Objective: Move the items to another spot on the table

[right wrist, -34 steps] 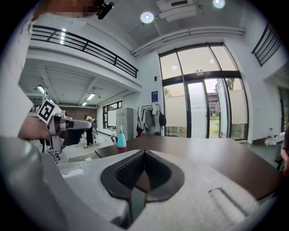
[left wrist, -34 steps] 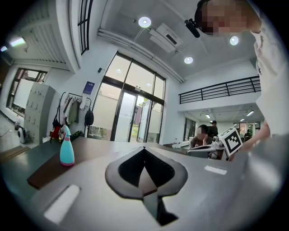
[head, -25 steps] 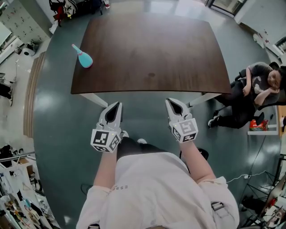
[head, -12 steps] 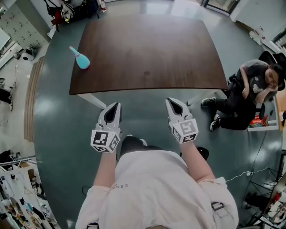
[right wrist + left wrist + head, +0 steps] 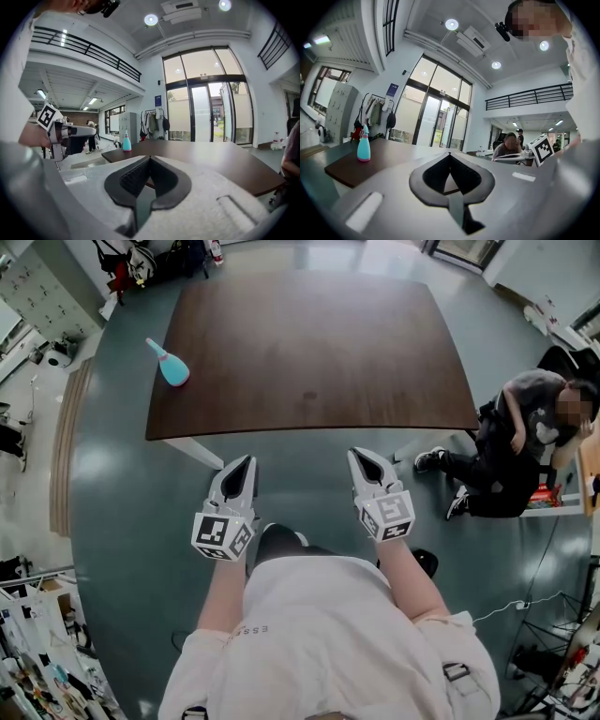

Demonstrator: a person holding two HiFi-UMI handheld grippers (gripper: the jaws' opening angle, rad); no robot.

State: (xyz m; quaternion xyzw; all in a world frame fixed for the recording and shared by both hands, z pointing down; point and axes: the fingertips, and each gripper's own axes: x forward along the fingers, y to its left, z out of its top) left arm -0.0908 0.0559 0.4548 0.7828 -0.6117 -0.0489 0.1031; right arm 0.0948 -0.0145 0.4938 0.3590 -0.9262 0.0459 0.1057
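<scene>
A light blue spray bottle stands at the far left corner of the dark brown table. It also shows in the left gripper view as the spray bottle and small in the right gripper view as the spray bottle. My left gripper and right gripper hover side by side short of the table's near edge, above the floor. Both are shut with nothing between their jaws. The bottle is far from both.
A person sits on the floor off the table's right side, beside a low shelf. Racks, bags and clutter line the room's left edge. Grey-green floor surrounds the table.
Between the earliest frame and half a second ago the view shifted slightly. The seated person's legs have moved. Both grippers stay where they were, still shut.
</scene>
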